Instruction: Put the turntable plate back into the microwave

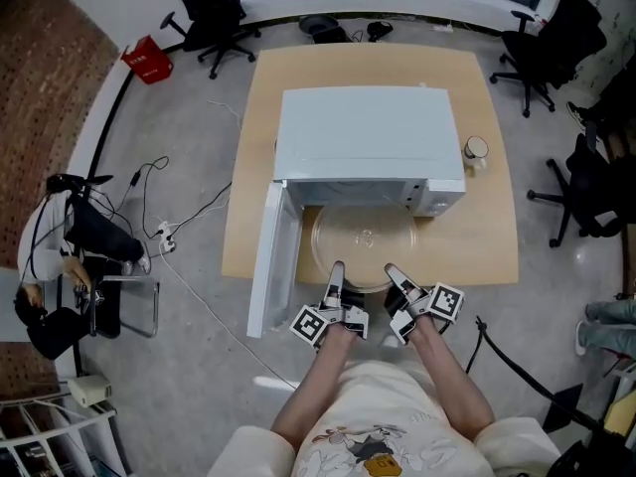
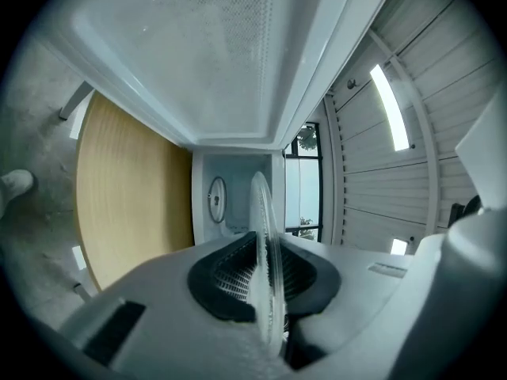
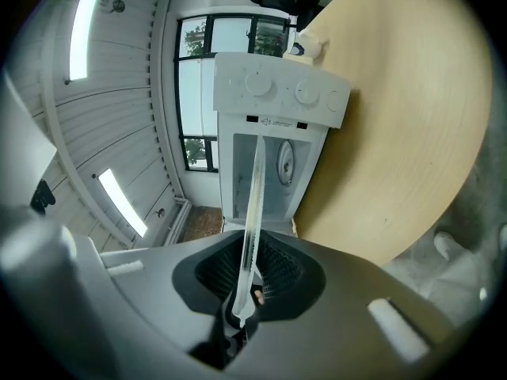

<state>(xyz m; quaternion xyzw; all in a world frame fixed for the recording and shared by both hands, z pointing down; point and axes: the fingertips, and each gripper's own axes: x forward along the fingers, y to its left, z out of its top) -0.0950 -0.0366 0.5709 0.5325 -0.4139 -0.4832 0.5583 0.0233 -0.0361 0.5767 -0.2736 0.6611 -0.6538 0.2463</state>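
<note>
The clear glass turntable plate (image 1: pixel 364 241) hangs level in front of the open mouth of the white microwave (image 1: pixel 368 142), its far half under the oven's front edge. My left gripper (image 1: pixel 336 271) is shut on the plate's near rim at the left. My right gripper (image 1: pixel 395 274) is shut on the near rim at the right. In the left gripper view the plate (image 2: pixel 265 236) shows edge-on between the pads of the left gripper (image 2: pixel 265 279), with the oven cavity (image 2: pixel 230 196) behind it. In the right gripper view the plate (image 3: pixel 255 204) runs from the right gripper (image 3: pixel 247 271) toward the cavity (image 3: pixel 269 172).
The microwave door (image 1: pixel 270 261) stands open at the left, beside my left gripper. The oven sits on a wooden table (image 1: pixel 492 237) with a mug (image 1: pixel 476 151) to its right. Office chairs (image 1: pixel 552 43) and floor cables (image 1: pixel 189 217) surround the table.
</note>
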